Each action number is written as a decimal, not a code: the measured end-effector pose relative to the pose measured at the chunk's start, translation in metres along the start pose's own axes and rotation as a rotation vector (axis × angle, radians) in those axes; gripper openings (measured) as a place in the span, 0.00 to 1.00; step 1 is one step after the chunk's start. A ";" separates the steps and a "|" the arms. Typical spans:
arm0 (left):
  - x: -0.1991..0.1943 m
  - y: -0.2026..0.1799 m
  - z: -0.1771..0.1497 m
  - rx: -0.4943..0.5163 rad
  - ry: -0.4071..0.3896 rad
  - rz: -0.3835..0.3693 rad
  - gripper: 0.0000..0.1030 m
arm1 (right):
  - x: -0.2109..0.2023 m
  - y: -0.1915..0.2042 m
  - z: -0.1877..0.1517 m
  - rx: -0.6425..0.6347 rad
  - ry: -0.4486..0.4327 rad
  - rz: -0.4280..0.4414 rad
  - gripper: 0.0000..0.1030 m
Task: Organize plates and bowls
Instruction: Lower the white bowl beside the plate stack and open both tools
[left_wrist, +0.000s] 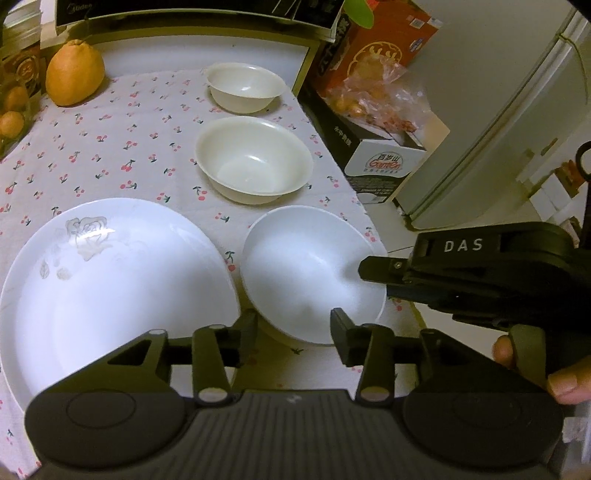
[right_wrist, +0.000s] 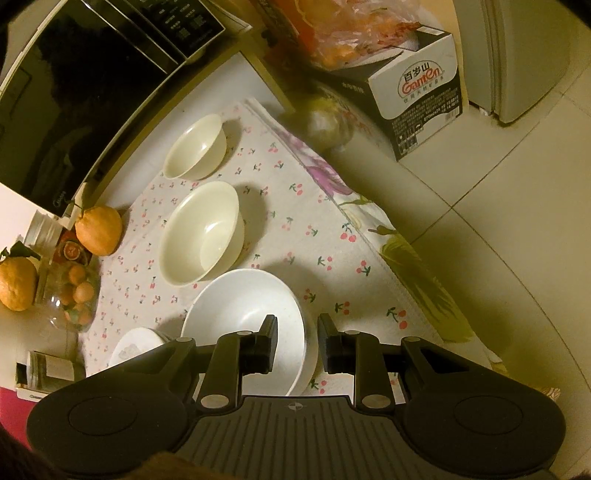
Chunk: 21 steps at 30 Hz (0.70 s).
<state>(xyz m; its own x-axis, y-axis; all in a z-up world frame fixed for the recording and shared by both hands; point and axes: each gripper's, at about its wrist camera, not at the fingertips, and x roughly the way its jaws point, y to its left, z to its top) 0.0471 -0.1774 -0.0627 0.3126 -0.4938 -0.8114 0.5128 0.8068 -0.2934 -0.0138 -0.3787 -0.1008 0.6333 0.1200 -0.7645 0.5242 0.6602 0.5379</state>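
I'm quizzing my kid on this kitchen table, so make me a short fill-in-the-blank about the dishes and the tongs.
1. Beyond the near white bowl, the number of cream bowls lined up is ____.
2. The plate with the faint flower print lies to the ____ of the near white bowl in the left wrist view.
3. The tablecloth is printed with small red ____.
4. The right tongs straddle the white bowl's ____.

Missing words: two; left; cherries; rim
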 end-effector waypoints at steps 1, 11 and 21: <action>-0.001 -0.001 0.000 -0.001 -0.002 -0.002 0.44 | 0.000 0.000 0.000 0.002 0.001 0.000 0.25; -0.010 -0.004 0.002 -0.004 -0.012 -0.027 0.62 | -0.006 -0.002 0.005 0.018 -0.019 0.027 0.50; -0.026 -0.003 0.009 0.033 -0.089 0.076 0.94 | -0.016 -0.007 0.010 0.077 -0.051 0.083 0.77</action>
<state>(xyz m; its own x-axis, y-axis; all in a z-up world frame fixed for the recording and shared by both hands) 0.0447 -0.1697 -0.0358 0.4204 -0.4601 -0.7820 0.5110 0.8323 -0.2149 -0.0217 -0.3927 -0.0889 0.7035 0.1328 -0.6982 0.5095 0.5907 0.6257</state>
